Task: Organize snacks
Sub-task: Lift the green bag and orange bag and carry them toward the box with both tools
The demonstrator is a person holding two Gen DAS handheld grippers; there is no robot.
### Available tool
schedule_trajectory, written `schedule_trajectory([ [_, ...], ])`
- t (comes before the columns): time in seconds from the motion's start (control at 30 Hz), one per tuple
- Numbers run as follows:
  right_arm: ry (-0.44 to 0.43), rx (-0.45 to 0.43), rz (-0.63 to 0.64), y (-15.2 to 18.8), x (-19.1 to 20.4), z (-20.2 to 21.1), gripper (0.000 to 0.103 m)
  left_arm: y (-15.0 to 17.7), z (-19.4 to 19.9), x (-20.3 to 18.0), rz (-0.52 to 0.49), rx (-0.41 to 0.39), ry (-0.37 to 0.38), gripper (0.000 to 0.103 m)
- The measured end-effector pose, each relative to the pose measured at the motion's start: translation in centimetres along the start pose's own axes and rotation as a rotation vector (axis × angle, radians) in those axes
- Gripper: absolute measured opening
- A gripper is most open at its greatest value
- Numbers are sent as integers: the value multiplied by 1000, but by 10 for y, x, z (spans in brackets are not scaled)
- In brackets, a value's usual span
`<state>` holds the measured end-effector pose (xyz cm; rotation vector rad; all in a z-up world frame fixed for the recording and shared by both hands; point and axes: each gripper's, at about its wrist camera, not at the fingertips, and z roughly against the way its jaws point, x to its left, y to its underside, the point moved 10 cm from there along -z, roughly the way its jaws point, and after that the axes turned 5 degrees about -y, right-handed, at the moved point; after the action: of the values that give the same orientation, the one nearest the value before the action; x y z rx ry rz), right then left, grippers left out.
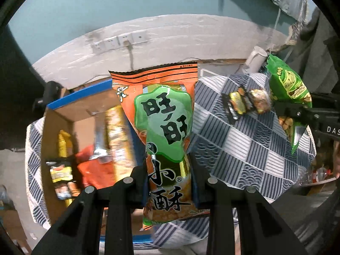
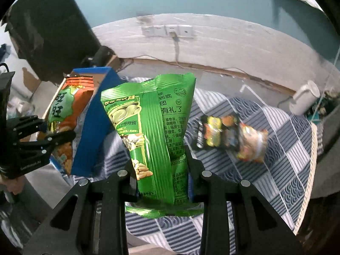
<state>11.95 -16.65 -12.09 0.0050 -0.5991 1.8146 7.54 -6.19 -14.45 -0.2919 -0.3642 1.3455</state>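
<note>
Orange packet (image 1: pixel 167 131) clamped, box edge (image 1: pixel 78 97) just behind

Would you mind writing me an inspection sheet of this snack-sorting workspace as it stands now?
Surface: blue-and-white patterned tablecloth, partly bare.
Job's things: orange-and-green rice cracker packet and green bean snack bag, both held off the cloth; two small snack packets, black-and-yellow and orange, lie on it; open cardboard box with blue edge holds several packets.
Clutter: white cylindrical object at the far edge.
Grippers: left gripper shut on the cracker packet; right gripper shut on the green bag.
Cables: one cord hangs from white wall sockets.
Surroundings: teal wall, white lower band.
</note>
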Motion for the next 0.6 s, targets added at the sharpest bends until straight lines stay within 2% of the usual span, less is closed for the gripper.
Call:
schedule_trajectory([
  [0.33,-44,23,89,-43,70,-35,29,1,3,89,55,-8,-77,31],
  [0.6,-72,66,146,-64,119,-72,29,7,-9,140,83,6,-117,31],
])
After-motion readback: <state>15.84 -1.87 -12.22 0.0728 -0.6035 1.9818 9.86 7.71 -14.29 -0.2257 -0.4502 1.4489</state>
